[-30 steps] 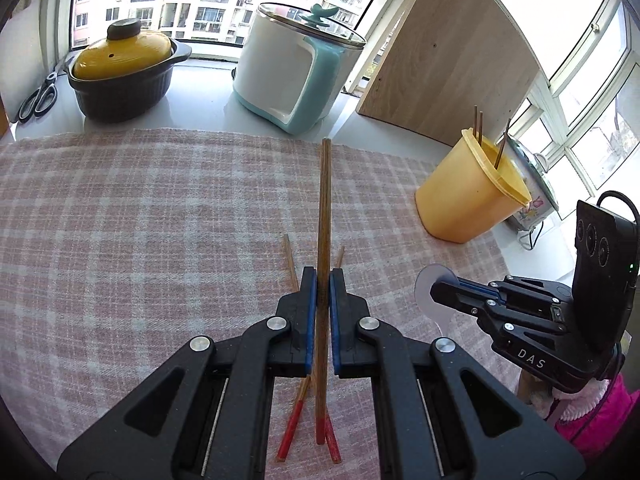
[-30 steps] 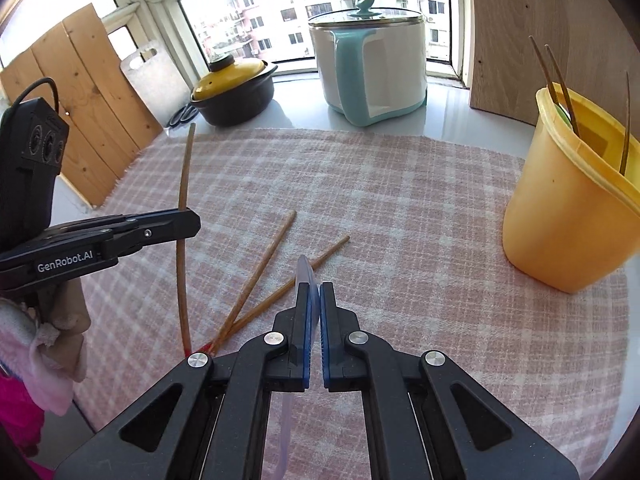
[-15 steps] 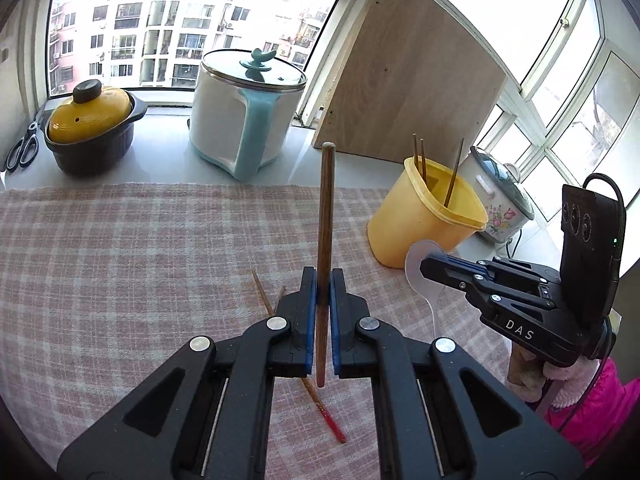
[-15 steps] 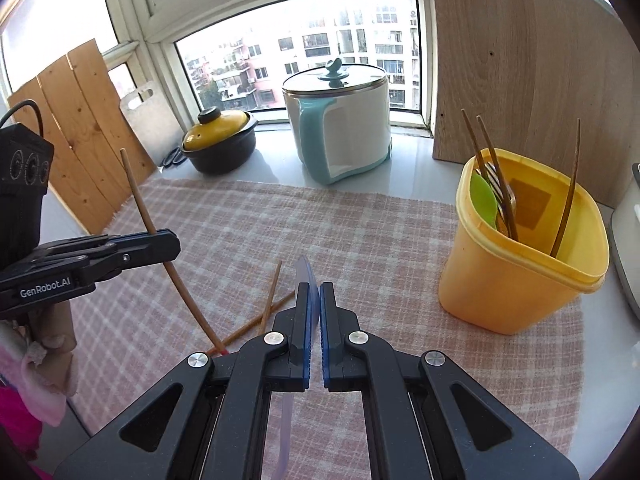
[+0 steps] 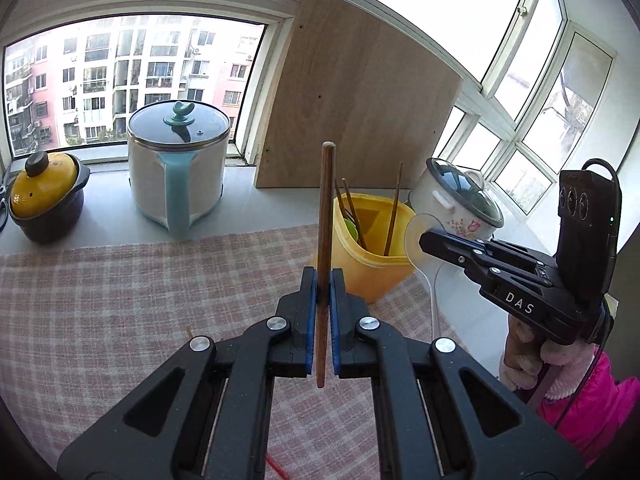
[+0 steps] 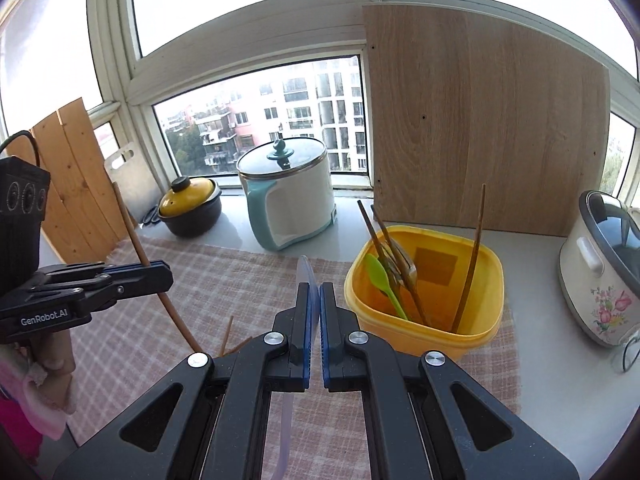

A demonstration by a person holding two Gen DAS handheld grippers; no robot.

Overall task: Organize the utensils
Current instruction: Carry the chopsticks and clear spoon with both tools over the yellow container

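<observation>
My left gripper (image 5: pixel 323 280) is shut on a brown wooden chopstick (image 5: pixel 326 208), held upright above the checked cloth; it also shows in the right wrist view (image 6: pixel 136 248). My right gripper (image 6: pixel 314 292) is shut on a clear plastic spoon (image 6: pixel 305 272), whose round bowl shows in the left wrist view (image 5: pixel 418 240). The yellow tub (image 6: pixel 424 312) holds several chopsticks, a green spoon (image 6: pixel 380 276) and a fork. It stands just right of both grippers and also shows in the left wrist view (image 5: pixel 368 268). Two chopsticks (image 6: pixel 228 332) lie on the cloth.
A white and teal pot (image 6: pixel 292 196), a black pot with a yellow lid (image 6: pixel 190 208) and a floral rice cooker (image 6: pixel 604 264) stand on the sill. A wooden board (image 6: pixel 480 120) leans behind the tub. The checked cloth (image 5: pixel 120 288) covers the table.
Both grippers have risen and moved toward the yellow tub with their utensils still held. The tub now looks closer, and the chopsticks on the cloth have dropped out of the left view.
</observation>
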